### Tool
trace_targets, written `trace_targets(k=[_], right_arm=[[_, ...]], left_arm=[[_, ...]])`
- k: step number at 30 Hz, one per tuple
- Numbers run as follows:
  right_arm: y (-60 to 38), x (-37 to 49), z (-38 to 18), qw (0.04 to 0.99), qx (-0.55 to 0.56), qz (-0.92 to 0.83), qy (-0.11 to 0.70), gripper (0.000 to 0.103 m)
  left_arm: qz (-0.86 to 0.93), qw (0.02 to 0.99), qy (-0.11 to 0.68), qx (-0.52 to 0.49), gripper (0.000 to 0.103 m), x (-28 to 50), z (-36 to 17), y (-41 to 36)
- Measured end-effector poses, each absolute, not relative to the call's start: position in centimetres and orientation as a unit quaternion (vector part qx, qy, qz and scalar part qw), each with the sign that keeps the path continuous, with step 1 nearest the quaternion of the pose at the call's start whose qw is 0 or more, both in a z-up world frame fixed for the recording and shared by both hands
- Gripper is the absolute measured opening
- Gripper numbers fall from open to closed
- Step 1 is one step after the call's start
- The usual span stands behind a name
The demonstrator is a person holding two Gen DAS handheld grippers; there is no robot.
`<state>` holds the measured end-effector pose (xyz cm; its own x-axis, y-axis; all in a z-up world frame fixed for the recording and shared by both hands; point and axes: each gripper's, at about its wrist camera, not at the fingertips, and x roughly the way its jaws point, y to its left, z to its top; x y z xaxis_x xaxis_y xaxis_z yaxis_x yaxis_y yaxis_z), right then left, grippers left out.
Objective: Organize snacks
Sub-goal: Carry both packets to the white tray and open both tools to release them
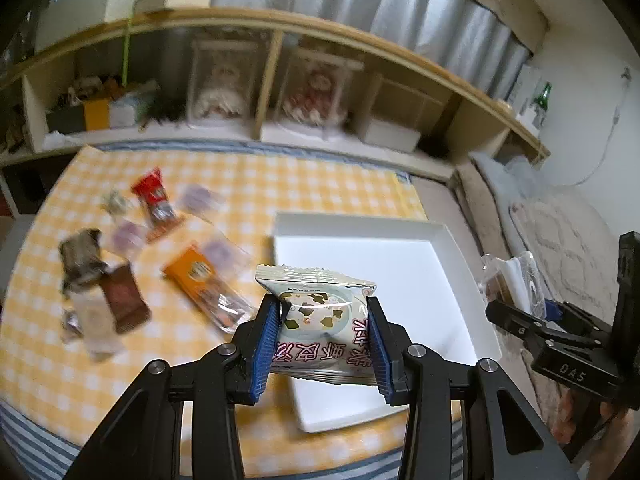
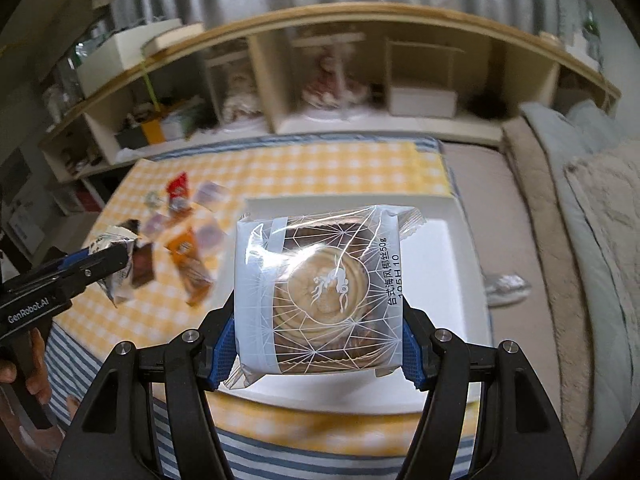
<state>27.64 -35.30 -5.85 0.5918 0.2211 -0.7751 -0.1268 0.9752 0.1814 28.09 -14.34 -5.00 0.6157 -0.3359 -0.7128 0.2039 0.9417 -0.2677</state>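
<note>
My left gripper is shut on a small white snack packet with a cow pattern and pink writing, held above the near left corner of the white tray. My right gripper is shut on a clear-and-white wrapped pastry, held over the white tray. The right gripper with its pastry also shows at the right edge of the left wrist view. The left gripper and its packet appear at the left of the right wrist view. Several loose snacks lie on the yellow checked cloth.
A long wooden shelf with boxes and framed dolls runs behind the table. An orange packet and a red one lie left of the tray. A bed with a blanket is to the right. A hand holds the left gripper's handle.
</note>
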Motion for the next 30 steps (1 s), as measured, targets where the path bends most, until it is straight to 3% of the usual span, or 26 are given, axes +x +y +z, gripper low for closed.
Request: trace_targets(k=[12, 23, 25, 28, 30], right_arm=[[-41.1, 27.6, -12.7, 0.862, 0.059, 0.069, 0.500, 0.067], [-43.7, 30.0, -18.2, 0.833, 0.069, 0.051, 0.547, 0.067], [-44.0, 30.3, -18.3, 0.833, 0.068, 0.055, 0.546, 0.070], [-44.1, 30.3, -17.9, 0.841, 0.059, 0.050, 0.535, 0.093], [-44.3, 30.2, -17.2, 0.847, 0.062, 0.053, 0.526, 0.099]], left_arm=[[-0.142, 0.867, 0.469, -0.090, 0.041, 31.8, -12.6, -20.1], [-0.118, 0.843, 0.507, -0.137, 0.042, 35.0, -17.3, -19.9], [-0.118, 0.847, 0.500, -0.139, 0.048, 35.5, -17.4, -20.2], [-0.131, 0.848, 0.496, -0.133, 0.064, 35.3, -17.7, -20.6], [-0.135, 0.850, 0.494, -0.121, 0.068, 35.1, -17.8, -21.0]])
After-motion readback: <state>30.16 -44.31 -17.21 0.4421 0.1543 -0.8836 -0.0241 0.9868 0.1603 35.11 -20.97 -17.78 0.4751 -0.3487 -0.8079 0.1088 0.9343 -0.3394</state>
